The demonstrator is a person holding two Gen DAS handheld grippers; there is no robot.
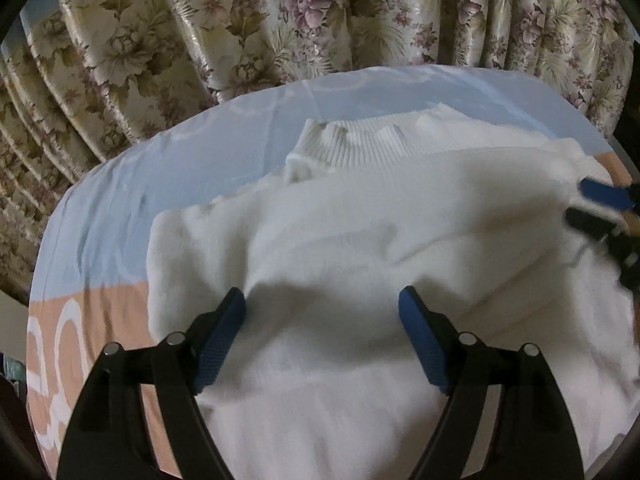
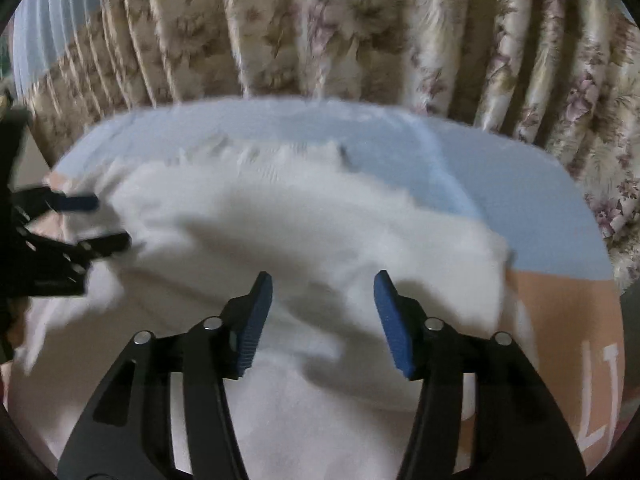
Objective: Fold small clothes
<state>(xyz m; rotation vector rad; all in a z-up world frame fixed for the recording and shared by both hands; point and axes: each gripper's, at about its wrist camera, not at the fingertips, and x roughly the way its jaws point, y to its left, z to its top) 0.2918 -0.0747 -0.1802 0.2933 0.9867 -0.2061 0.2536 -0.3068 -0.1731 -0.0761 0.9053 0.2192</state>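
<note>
A white fuzzy sweater [image 1: 380, 240] with a ribbed collar [image 1: 368, 142] lies partly folded on the bed. It also fills the right wrist view [image 2: 304, 232]. My left gripper [image 1: 322, 300] is open just above the sweater's near part, holding nothing. My right gripper [image 2: 323, 284] is open above the sweater too, holding nothing. The right gripper shows at the right edge of the left wrist view [image 1: 592, 208]. The left gripper shows at the left edge of the right wrist view [image 2: 104, 220].
The bed sheet is light blue [image 1: 180, 168] at the far side and peach with white letters [image 1: 80, 328] nearer. A floral curtain [image 1: 280, 20] hangs right behind the bed's far edge, and it also shows in the right wrist view [image 2: 360, 32].
</note>
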